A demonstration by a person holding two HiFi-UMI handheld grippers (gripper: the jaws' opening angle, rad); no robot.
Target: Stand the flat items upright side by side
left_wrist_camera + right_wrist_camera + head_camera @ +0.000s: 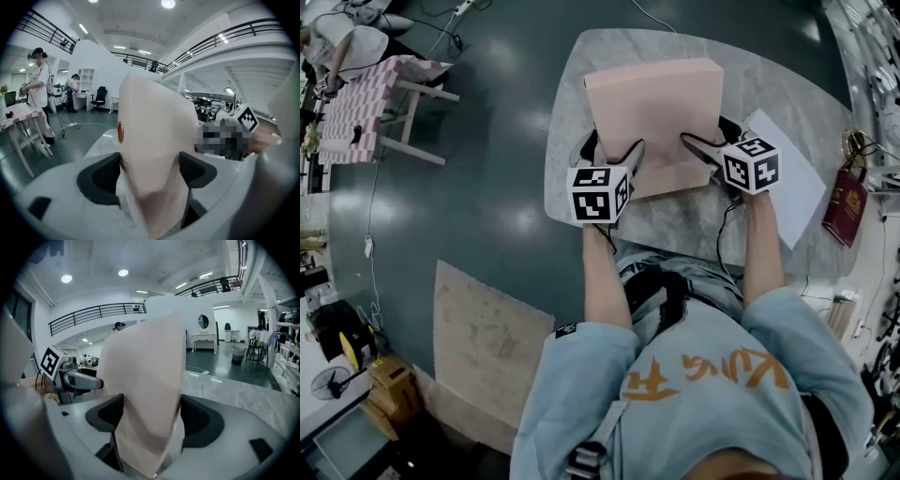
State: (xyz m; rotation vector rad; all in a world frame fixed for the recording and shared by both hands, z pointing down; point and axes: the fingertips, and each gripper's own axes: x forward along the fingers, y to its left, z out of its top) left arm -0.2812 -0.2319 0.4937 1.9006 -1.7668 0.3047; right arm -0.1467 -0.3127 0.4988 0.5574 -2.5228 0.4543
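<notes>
Left tool [612, 150] and right tool [712, 139] each pinch the smooth, pale-pink rectangular slab [656, 108].

A dark, glossy floor [487, 187] fills the left of the head view. A beige mat [487, 347] lies at lower left, and a small table [356, 103] with a checked cloth stands at upper left. The desk [570, 122] is pale marble. The gripper views show white walls [105, 70], a railed balcony [234, 37], ceiling lights [168, 3] and a black chair [98, 99] at centre left.

Pale pink flat item [654, 112], gripped at near corners, tilted over marble table [609, 52]
</notes>
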